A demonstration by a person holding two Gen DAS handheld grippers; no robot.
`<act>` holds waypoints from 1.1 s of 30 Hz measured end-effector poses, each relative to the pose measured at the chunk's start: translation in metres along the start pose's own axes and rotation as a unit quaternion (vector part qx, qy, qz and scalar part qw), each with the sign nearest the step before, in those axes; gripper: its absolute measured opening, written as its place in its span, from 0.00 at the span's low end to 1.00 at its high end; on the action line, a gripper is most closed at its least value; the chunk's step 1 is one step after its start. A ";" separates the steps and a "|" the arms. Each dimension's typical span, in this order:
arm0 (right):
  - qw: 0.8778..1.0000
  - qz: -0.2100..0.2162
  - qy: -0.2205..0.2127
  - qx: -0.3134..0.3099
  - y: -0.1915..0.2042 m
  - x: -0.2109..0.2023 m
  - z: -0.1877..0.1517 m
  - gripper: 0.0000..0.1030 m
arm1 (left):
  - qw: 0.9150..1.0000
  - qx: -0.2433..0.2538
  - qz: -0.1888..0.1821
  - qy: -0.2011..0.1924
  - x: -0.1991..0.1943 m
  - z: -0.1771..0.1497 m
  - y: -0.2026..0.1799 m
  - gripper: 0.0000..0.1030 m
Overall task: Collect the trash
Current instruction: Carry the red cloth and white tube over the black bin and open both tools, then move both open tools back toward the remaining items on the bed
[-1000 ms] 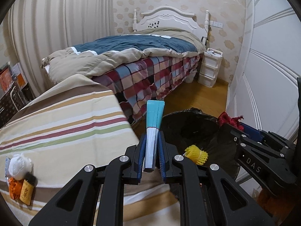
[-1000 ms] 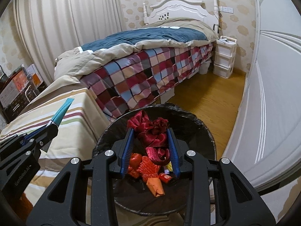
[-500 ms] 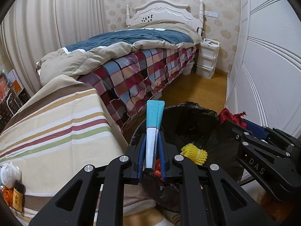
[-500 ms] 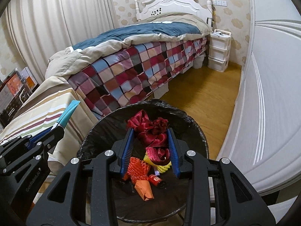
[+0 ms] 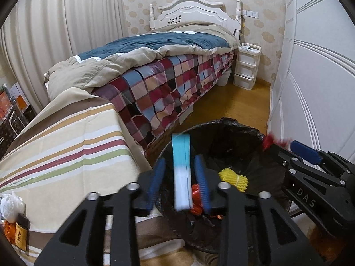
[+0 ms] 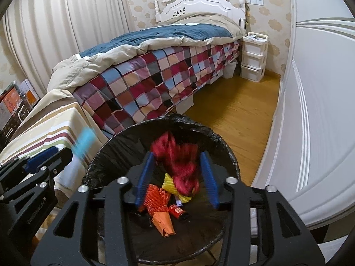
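Left wrist view: left gripper spread, blue-white packet blurred, seemingly loose above bin. Right gripper parted, red ribbon dropping. Risk: packet clips rim, lands on floor.

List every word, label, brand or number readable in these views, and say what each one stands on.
"DAS": white letters on the black body of the right gripper, seen in the left wrist view.
"中華": on the small brown bottle on the striped tablecloth.
Grey lettering on the left gripper body: too blurred to read.
Print on the orange boxes: too small to read.
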State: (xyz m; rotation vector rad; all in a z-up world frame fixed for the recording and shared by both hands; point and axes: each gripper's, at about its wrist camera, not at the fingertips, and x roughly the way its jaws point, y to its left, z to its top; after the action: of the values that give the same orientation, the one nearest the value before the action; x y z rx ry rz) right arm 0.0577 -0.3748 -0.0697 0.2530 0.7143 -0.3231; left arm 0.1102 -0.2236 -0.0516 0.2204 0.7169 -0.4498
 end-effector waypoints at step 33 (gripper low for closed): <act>0.995 0.084 0.004 -0.057 0.113 -0.040 -0.024 0.88 | 0.985 -0.086 0.145 -0.037 -0.105 -0.062 0.128 0.83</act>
State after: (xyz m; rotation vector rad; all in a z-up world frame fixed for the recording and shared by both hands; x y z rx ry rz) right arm 0.0576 -0.2551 -0.0471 0.2049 0.7114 -0.1215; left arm 0.0642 -0.0561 -0.0209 0.1415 0.6341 -0.1177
